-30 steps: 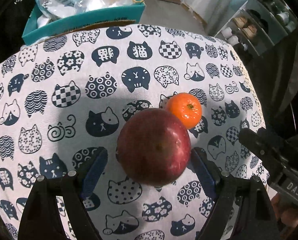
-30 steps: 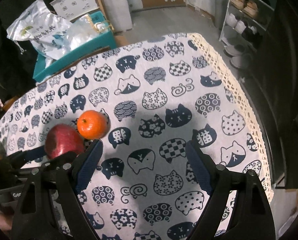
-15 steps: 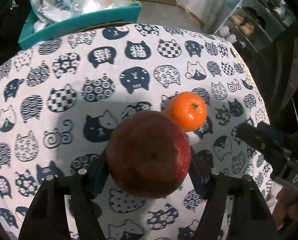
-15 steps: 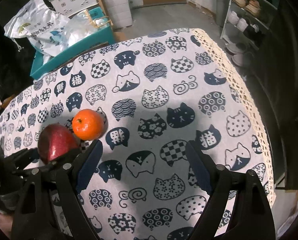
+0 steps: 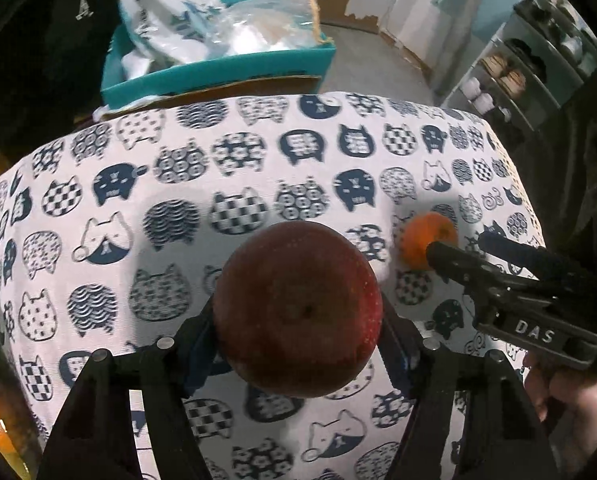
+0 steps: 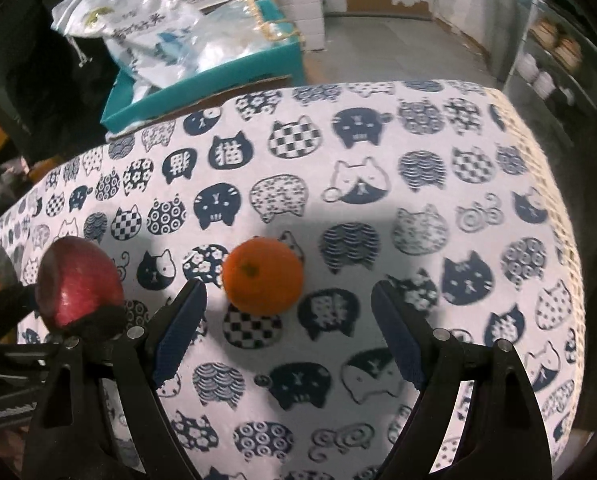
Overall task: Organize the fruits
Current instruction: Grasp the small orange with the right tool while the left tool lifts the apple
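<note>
So two pickups are being handled at once here, one done and one about to be. Nearest in the left wrist view, the apple [image 5: 296,308] is pinched between the left tongs [image 5: 298,336], both blue pads pressed against its sides. It looks to be lifted clear of the cat-print cloth on the worktop [image 5: 218,184], though that's judged only from how it sits over the pattern. In the right wrist view the same apple [image 6: 78,280] is seen out toward the worktop's left edge.

The right tongs [image 6: 286,316] are spread wide, with the orange [image 6: 262,276] framed just ahead of the tips and resting on the cloth, roughly mid-worktop and nearer the front edge than the far one. Nothing is touched by the pads yet. From the left wrist view the orange [image 5: 428,246] is partly hidden behind the right tongs [image 5: 470,252], which are reached in low from the right side, nearly level with the cloth.

Next move, probably: the right tongs get pushed forward a bit so the orange is bracketed at its widest part, then closed gently. It's round, so an off-centre squeeze could roll it away.

Beyond the far edge, a teal box [image 6: 218,76] stuffed with plastic bags [image 6: 138,28] is seen. Where the fruit is meant to end up can't be told.
</note>
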The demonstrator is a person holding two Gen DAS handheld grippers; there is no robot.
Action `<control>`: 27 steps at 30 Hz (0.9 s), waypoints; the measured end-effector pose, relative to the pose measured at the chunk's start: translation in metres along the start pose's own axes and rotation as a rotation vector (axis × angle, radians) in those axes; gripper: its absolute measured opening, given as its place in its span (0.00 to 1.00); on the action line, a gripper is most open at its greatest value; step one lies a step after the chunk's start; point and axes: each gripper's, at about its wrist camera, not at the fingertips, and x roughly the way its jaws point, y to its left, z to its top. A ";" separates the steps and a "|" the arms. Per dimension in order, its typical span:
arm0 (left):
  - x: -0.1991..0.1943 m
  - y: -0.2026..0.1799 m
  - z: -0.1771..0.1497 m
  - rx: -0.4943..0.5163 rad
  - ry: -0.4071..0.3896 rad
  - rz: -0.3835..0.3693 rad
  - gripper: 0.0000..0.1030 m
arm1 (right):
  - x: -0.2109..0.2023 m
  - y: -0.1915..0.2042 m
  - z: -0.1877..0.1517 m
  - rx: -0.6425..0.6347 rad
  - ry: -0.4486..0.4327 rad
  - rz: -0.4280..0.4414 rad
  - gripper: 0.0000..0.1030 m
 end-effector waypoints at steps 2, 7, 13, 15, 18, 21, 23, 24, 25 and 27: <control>0.000 0.006 -0.001 -0.011 0.001 0.003 0.70 | 0.007 0.002 0.000 -0.003 0.012 0.003 0.82; -0.001 0.016 -0.002 -0.030 0.007 0.005 0.70 | 0.022 0.004 0.000 -0.008 0.031 -0.007 0.80; -0.001 0.021 -0.002 -0.036 0.010 0.003 0.70 | 0.030 0.009 -0.001 -0.042 0.033 -0.025 0.61; -0.001 0.021 -0.003 -0.040 0.011 0.002 0.70 | 0.029 0.012 0.000 -0.056 0.031 -0.012 0.48; -0.005 0.021 -0.003 -0.041 0.008 0.002 0.70 | 0.027 0.020 -0.001 -0.088 0.020 -0.041 0.44; -0.012 0.020 -0.004 -0.036 -0.003 0.001 0.70 | 0.022 0.024 -0.002 -0.086 0.014 -0.039 0.44; -0.019 0.019 -0.004 -0.032 -0.014 0.002 0.70 | 0.017 0.028 0.000 -0.089 0.001 -0.040 0.44; -0.022 0.018 -0.004 -0.029 -0.019 0.004 0.70 | 0.011 0.030 0.001 -0.089 -0.008 -0.037 0.44; -0.026 0.017 -0.005 -0.026 -0.024 0.007 0.70 | 0.007 0.031 0.002 -0.089 -0.016 -0.032 0.44; -0.035 0.016 -0.006 -0.022 -0.038 0.008 0.70 | -0.006 0.035 0.005 -0.088 -0.042 -0.027 0.44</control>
